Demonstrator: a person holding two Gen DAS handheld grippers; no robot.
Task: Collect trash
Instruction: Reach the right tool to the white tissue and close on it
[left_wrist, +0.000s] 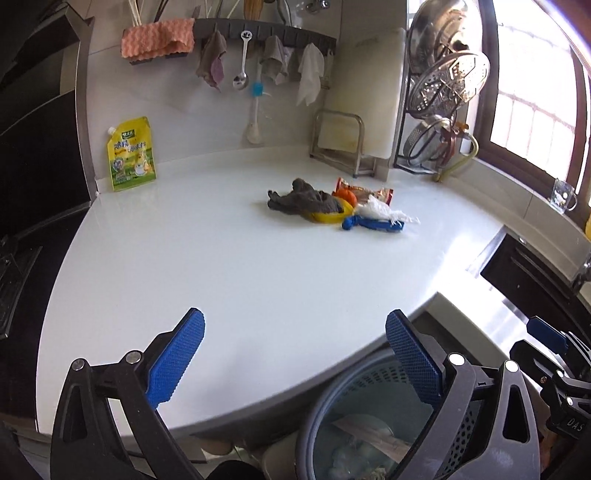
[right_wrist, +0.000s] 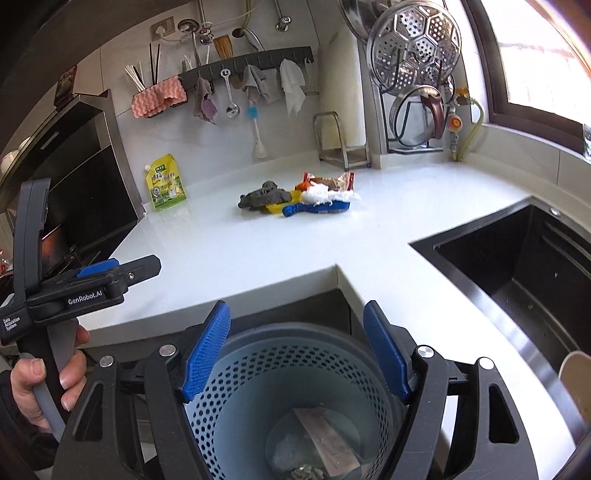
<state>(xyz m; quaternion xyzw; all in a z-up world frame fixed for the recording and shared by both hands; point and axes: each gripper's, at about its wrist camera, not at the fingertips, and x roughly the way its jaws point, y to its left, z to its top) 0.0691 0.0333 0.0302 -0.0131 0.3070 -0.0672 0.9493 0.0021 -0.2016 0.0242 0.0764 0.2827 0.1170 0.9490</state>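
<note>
Trash pile (left_wrist: 334, 205) sits mid-counter, well back from my grippers: a gray rag (left_wrist: 301, 197), a yellow piece (left_wrist: 327, 218) under it, an orange snack wrapper (left_wrist: 364, 192), white crumpled plastic (left_wrist: 380, 212) and a blue item (left_wrist: 373, 224) along the front edge, all touching or overlapping. Same heap in the right view (right_wrist: 299, 199).

Perforated blue-gray bin (right_wrist: 295, 387) stands below the counter edge, in the notch by the countertop (left_wrist: 221, 266) corner. Inside I see a brownish flat wrapper (right_wrist: 325, 439) and some pale scraps at the bottom; can't tell what they are.

My right gripper (right_wrist: 295, 354) hangs over the bin mouth, fingers spread apart, nothing between them. My left gripper (left_wrist: 295, 354) is over the near counter edge, fingers also wide apart and empty; its right finger overlaps the bin rim in view. In the right view my left hand (right_wrist: 44, 391) wraps the left tool's handle.

Farther out: yellow-green spout pouch (left_wrist: 131, 158) upright against the back wall at left, dark sink (right_wrist: 524, 266) to the right, wall rail (left_wrist: 258, 31) with cloths and a ladle hanging, steamer rack (left_wrist: 448, 81) by the window.
</note>
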